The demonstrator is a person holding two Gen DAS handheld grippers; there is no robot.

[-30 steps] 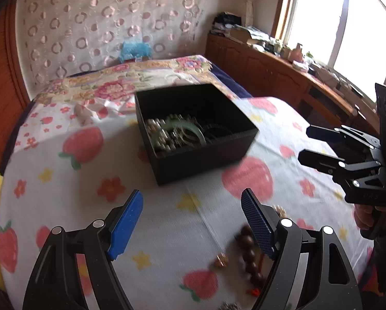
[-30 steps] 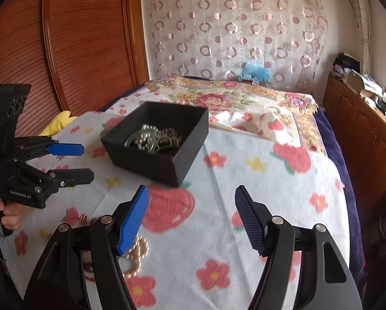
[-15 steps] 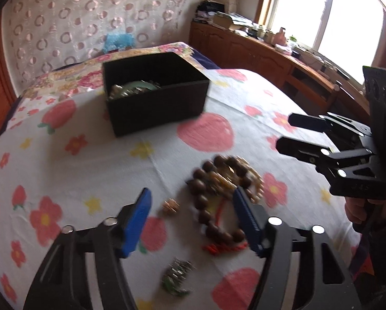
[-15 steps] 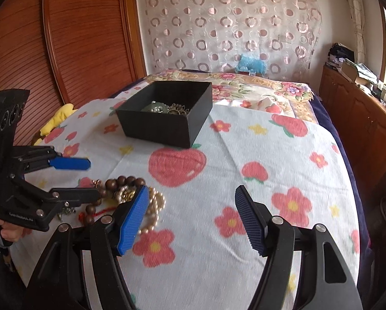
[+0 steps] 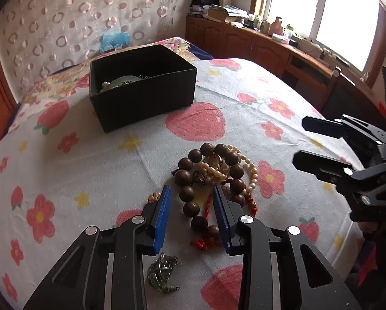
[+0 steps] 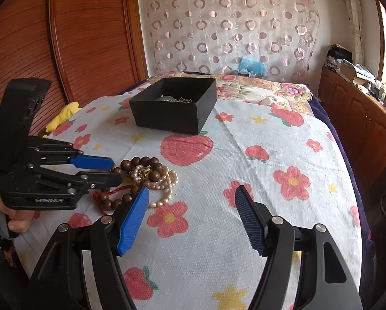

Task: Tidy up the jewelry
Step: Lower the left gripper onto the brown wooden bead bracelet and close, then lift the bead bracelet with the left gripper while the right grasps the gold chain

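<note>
Several pieces already lay inside the black box (image 5: 143, 87), among them a pale green bangle (image 5: 123, 80) and some metal chain, so part of the sorting looked done. Most of it remained: a heap near the front edge of the worktop (image 5: 89, 160), well apart from the box, held a wooden bead bracelet (image 5: 193, 180) with a red cord, a pearl strand (image 5: 247, 165) tangled through it, a small gold piece (image 5: 154, 195) just beside the heap and a greenish metal trinket (image 5: 163, 271) nearer the camera.

The left hand-held gripper (image 5: 191, 214) had just been closing, its blue pads straddling the near run of wooden beads; whether they yet pressed on the beads I could not tell, and the bracelet lay on the cloth, not lifted. The right hand-held gripper (image 6: 193, 217) hung spread wide and empty over bare cloth beside the pearls.

One marking showed: pale lettering on the left tool's body in the right wrist view, too small to read with confidence. No other writing was legible.
</note>
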